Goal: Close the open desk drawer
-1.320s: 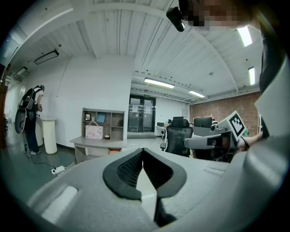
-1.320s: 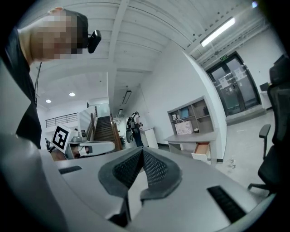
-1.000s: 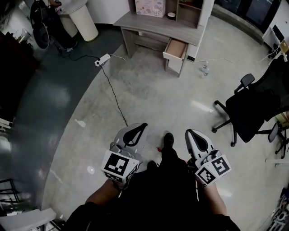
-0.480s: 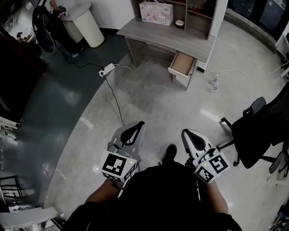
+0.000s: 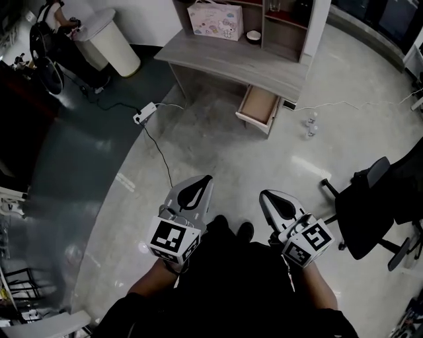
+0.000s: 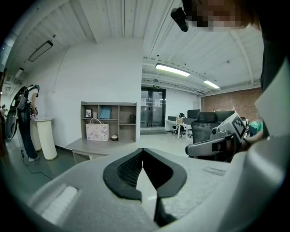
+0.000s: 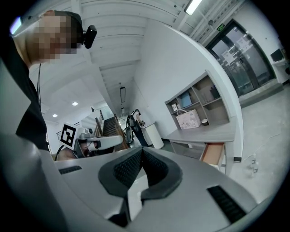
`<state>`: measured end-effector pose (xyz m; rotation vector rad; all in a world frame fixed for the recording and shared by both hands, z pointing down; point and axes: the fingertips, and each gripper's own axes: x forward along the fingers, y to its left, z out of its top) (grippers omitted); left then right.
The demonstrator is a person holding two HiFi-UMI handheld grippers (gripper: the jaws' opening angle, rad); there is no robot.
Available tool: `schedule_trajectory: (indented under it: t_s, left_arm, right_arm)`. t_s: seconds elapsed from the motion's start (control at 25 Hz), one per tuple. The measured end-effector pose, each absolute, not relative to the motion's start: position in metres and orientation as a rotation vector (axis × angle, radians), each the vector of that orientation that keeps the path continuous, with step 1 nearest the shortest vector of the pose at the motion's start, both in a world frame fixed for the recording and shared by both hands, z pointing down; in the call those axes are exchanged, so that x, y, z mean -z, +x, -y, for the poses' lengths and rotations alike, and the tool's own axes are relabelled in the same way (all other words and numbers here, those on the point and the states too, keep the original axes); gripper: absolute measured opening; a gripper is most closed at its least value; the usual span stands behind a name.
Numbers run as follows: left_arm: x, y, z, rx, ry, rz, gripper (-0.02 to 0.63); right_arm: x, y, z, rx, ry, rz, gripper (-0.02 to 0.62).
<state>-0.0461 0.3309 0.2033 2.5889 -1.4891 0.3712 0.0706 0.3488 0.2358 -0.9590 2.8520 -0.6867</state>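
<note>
The drawer (image 5: pixel 259 107) hangs open under the right end of the desk (image 5: pixel 225 58), pulled out over the floor (image 5: pixel 218 152) and well ahead of both your grippers. In the right gripper view its wood-coloured side shows past the jaws, to the right. On the desk top sits a gift bag (image 5: pixel 215 18) with a small bowl (image 5: pixel 253 35) just to its right. A shelf unit (image 5: pixel 285 30) stands on the desk's right end, above the drawer.

Left of the desk there's a white bin (image 5: pixel 114 41). A power strip (image 5: pixel 143 113) lies on the floor off the desk's left leg, and its black cable (image 5: pixel 162 158) snakes back towards your left gripper (image 5: pixel 201 188). Two small bottles (image 5: pixel 309 125) stand on the floor just right of the drawer. A black office chair (image 5: pixel 377 208) sits off to your right, near the right gripper (image 5: pixel 272 200). The stretch of polished floor between you and the drawer lies between cable and chair.

You hold both grippers low in front of your body, side by side and apart, noses pointing forward at the desk. Your shoes (image 5: pixel 246 230) show between them. The left gripper's jaws are pressed together at the tips with nothing between them, and the right's are clenched the same way, gripping nothing. Neither touches the desk or drawer.
</note>
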Motion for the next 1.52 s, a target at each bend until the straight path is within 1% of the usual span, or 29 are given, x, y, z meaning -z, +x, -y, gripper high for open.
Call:
schedule_trajectory:
  t_s: [0.4, 0.72, 0.84, 1.0, 1.24, 1.52]
  left_arm:
    - [-0.216, -0.059, -0.196, -0.295, 2.650, 1.377, 0.008]
    - [-0.207, -0.098, -0.052, -0.295, 2.764, 1.223, 0.008]
    - [-0.209, -0.112, -0.008, -0.364, 2.819, 1.194, 0.008]
    - [-0.223, -0.128, 0.042, -0.318, 2.760, 1.192, 0.008]
    - [-0.264, -0.101, 0.077, -0.406, 2.760, 1.127, 0.008]
    - [-0.334, -0.069, 0.096, -0.475, 2.675, 1.019, 0.008]
  right_arm:
    - [-0.251, 0.049, -0.237, 0.721, -1.066, -2.840, 0.012]
    - [-0.247, 0.000, -0.094, 0.741, -1.206, -2.766, 0.012]
    - [-0.248, -0.015, -0.053, 0.745, -1.245, -2.740, 0.012]
    - [-0.263, -0.024, -0.018, 0.806, -1.283, -2.712, 0.012]
    - [-0.294, -0.013, 0.016, 0.878, -1.259, -2.648, 0.012]
    - [-0.357, 0.011, 0.054, 0.885, -1.332, -2.701, 0.012]
